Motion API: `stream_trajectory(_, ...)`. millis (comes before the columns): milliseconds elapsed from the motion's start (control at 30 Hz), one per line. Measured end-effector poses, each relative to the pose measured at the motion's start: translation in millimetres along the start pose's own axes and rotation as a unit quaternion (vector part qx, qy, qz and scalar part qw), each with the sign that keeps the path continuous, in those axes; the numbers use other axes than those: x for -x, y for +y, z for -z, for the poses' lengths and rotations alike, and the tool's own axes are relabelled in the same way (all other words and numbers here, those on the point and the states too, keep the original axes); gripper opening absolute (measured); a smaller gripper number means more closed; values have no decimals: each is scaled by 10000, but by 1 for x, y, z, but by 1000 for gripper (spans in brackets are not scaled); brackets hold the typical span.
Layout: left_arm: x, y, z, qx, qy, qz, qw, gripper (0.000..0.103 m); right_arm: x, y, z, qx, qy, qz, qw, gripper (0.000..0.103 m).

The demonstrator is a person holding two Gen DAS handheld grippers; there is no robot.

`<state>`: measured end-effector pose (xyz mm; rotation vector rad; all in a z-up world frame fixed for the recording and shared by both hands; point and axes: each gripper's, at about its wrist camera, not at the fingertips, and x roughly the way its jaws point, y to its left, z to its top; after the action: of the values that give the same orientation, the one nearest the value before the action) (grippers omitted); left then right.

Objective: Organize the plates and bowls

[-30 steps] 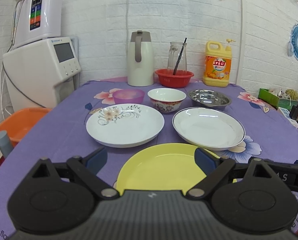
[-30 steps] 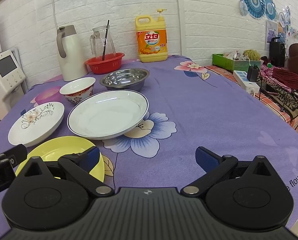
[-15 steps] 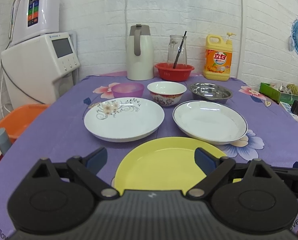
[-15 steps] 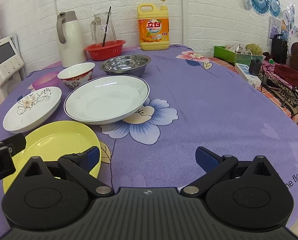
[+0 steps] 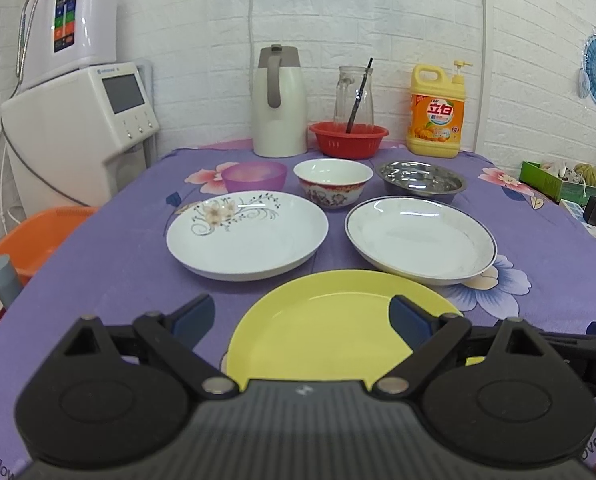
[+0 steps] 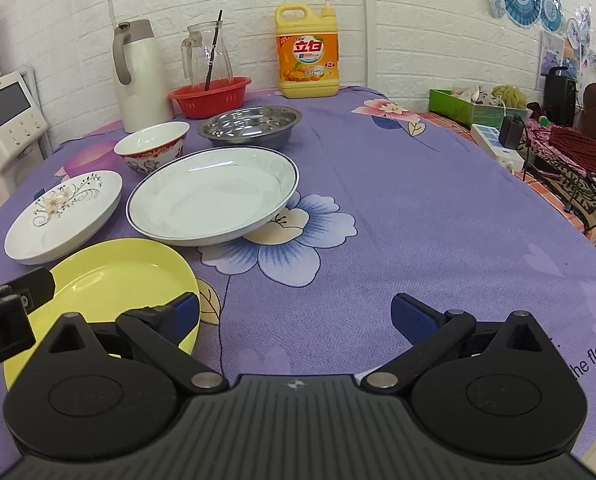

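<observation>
So both hand-held grippers, left and right, hang wide open with nothing held. Yellow plate lies flat on the table, floral plate and blue-rimmed plate just behind it, bowls farther back.

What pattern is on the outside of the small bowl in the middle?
The small bowl has a red floral band on white outside, seen best in the left wrist view.

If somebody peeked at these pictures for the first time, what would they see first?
Probably the bright yellow plate, nearest on the purple flowered tablecloth, with the open left gripper over its near side. Behind it sit two white plates side by side, the flower-patterned plate on the left and the blue-rimmed plate on the right. At the back wall, the orange-labelled soap bottle stands out.
</observation>
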<state>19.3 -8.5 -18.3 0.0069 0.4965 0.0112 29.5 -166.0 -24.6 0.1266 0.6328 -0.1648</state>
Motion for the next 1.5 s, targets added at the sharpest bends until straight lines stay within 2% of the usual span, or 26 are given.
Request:
stream_trajectory(1033,-3,3,0,13,45,-6,10000,93,0,2,-1,25,-15,-8,10000,103)
stream_trajectory(1500,-10,23,-14,-117,227,-266,9993,93,0,7,-18,199,-9,-116,9997,103)
